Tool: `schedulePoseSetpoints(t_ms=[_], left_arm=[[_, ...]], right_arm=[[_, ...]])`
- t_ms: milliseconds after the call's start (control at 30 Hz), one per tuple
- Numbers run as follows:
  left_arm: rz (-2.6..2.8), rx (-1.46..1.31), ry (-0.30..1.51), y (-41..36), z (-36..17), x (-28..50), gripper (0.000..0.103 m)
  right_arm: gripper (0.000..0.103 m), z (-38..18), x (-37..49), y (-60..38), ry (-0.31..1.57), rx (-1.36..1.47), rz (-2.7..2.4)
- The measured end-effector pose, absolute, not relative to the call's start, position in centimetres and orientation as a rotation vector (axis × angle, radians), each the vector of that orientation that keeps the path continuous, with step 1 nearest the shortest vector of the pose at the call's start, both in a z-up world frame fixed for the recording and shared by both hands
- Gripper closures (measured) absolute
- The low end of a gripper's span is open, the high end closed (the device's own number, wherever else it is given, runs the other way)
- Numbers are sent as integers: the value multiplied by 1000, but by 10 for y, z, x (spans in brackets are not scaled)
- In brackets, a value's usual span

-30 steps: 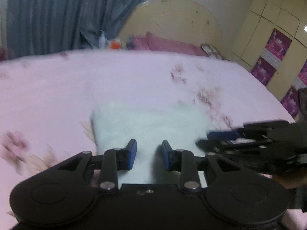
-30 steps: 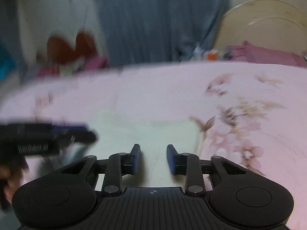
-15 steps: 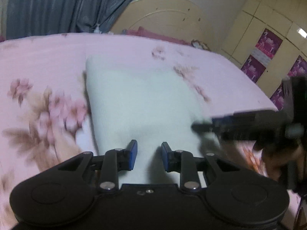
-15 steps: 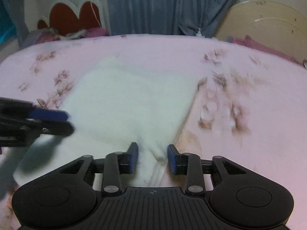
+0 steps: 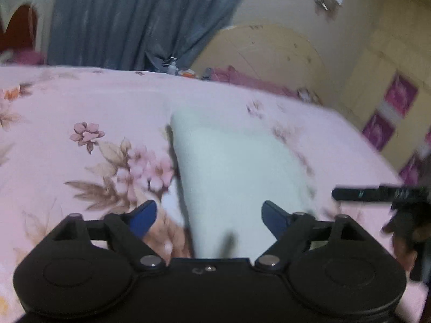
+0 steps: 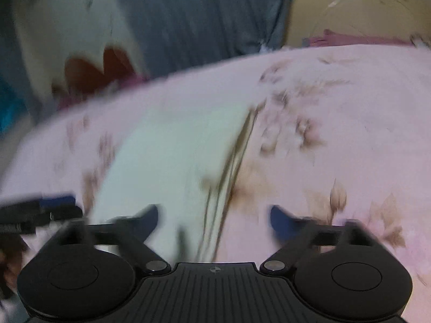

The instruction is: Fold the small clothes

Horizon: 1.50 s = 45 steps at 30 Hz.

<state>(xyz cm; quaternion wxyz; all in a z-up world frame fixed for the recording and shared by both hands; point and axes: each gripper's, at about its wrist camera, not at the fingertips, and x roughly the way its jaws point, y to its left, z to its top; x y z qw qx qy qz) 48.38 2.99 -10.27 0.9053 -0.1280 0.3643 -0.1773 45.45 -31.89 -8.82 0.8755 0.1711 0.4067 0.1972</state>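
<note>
Cloth (image 5: 237, 167): pale, folded, flat on bed (image 5: 80, 102) | Left gripper (image 5: 207, 215): jaws wide, empty, over near edge | Right gripper (image 6: 214, 218): jaws wide, empty, beside right edge | Progress: fold appears laid; further folding or tidying possibly left.

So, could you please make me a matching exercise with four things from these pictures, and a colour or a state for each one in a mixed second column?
Things:
1. left gripper
2. folded cloth
3. bedsheet
4. curtain

Colour or state:
A. grey-blue, hanging behind the bed
B. pink with a flower print
C. open, holding nothing
D. pale mint white, lying flat on the bed

Pairs: 1-C, 2-D, 3-B, 4-A

The right gripper is open too, above the right edge of the cloth.
</note>
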Motion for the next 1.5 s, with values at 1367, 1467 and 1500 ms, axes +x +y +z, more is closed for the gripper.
schedulePoseSetpoints(t_ms=[1367, 1467, 1500], left_arm=[[-274, -76, 911, -36, -101, 539, 73], [-278, -55, 893, -39, -90, 536, 73], [-281, -51, 883, -39, -85, 534, 73]], right_arm=[[73, -107, 507, -307, 960, 309, 542], [73, -94, 501, -306, 931, 276, 552], [73, -89, 499, -305, 922, 268, 550]])
